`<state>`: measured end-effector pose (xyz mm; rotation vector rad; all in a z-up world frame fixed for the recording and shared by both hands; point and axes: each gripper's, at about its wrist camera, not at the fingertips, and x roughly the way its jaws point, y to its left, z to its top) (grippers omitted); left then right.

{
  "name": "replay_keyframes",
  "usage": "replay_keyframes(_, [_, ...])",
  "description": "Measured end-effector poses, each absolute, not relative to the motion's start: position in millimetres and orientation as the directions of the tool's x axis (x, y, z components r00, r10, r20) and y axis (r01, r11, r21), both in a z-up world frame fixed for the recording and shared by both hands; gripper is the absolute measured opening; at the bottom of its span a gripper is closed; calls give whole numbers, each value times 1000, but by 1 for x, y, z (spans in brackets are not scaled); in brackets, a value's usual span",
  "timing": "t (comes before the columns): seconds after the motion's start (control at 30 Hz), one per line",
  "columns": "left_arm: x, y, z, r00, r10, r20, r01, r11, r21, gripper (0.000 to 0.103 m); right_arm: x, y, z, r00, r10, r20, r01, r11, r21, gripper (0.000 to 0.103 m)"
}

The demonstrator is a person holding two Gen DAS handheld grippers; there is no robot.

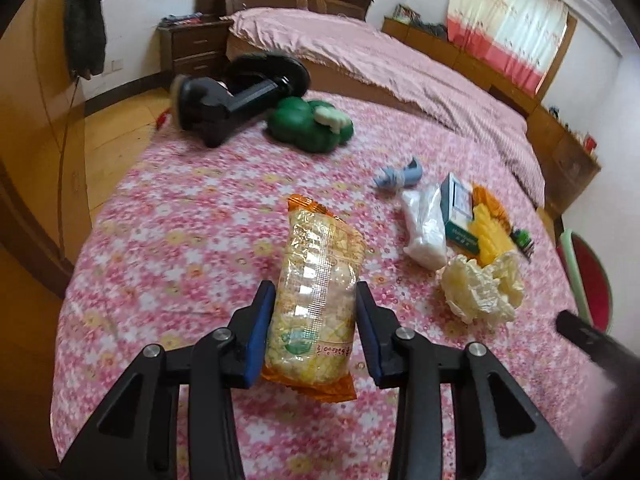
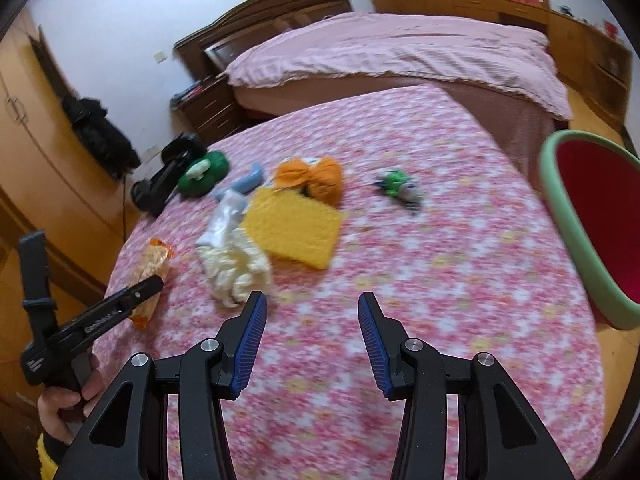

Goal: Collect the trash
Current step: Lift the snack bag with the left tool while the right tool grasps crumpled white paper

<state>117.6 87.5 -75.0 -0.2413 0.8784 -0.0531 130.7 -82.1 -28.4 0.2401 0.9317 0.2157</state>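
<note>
My left gripper (image 1: 315,300) is shut on an orange-edged clear snack packet (image 1: 320,280) and holds it over the pink floral table (image 1: 180,200). The packet also shows in the right wrist view (image 2: 154,272), with the left gripper (image 2: 148,284) on it. My right gripper (image 2: 312,304) is open and empty above the table (image 2: 440,280). A crumpled cream paper wad (image 1: 480,288) (image 2: 236,272), a white plastic bag (image 1: 424,228) (image 2: 222,220) and a small green wrapper (image 2: 398,186) lie on the cloth. A red bin with a green rim (image 2: 576,240) (image 1: 588,280) stands at the table's right edge.
A yellow sponge (image 2: 294,232), orange cloth (image 2: 316,178), a green box (image 1: 460,212), a blue-grey rag (image 1: 400,176), a green plush toy (image 1: 312,124) and a black device (image 1: 224,108) lie on the table. A bed (image 1: 380,52) stands behind, wooden wardrobes on the left.
</note>
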Motion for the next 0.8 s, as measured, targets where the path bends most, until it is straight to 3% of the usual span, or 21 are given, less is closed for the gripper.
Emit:
replay_keyframes(0.2, [101,90,-62,691,-97,-716,-66,978,-196,40,153,-49,-43,539,302,-786,-122,952,282,49])
replay_keyframes(0.47, [93,96,-61,695,-122,-709,-71,969,-237,40,176,-28,-70,491,342,-801,-128,938,322,48])
replay_keyframes(0.53, [92,95,-60,695,-125,-708,-70,968,-239,40,176,-27,-70,501,342,-795,-140,939,316,42])
replay_keyframes(0.6, [90,94,-59,697,-129,-705,-68,967,-245,40,175,-28,-71,501,350,-792,-142,936,323,27])
replay_keyframes(0.8, [82,84,-53,705,-148,-693,-44,967,-251,40,153,-37,-65,505,383,-773,-158,922,354,20])
